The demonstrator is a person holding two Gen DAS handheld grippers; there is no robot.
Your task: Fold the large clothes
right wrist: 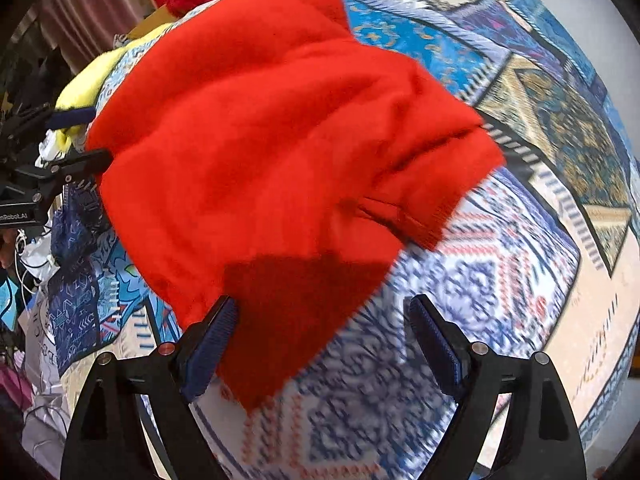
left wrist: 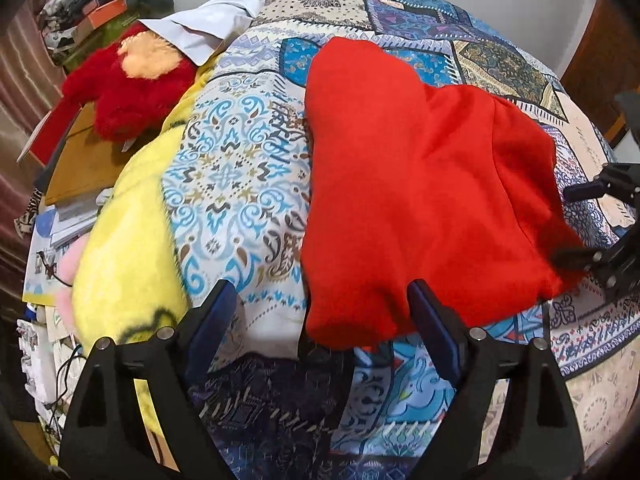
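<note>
Both the left gripper (left wrist: 320,312) and right gripper (right wrist: 320,320) have wide-open jaws holding nothing. Between them, the red sweater (left wrist: 420,200) lies folded over near the bed's (left wrist: 240,184) front edge, lumpy, so it looks about half done.

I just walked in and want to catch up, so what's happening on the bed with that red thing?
A person with a two-finger gripper in each hand is folding a bright red fleece garment on a blue patterned patchwork bedspread. Both the left gripper and the right gripper hang open above the garment's near edge, gripping nothing. The garment lies bunched and partly folded over itself. A yellow fuzzy blanket and a red plush toy sit off to the side.
</note>
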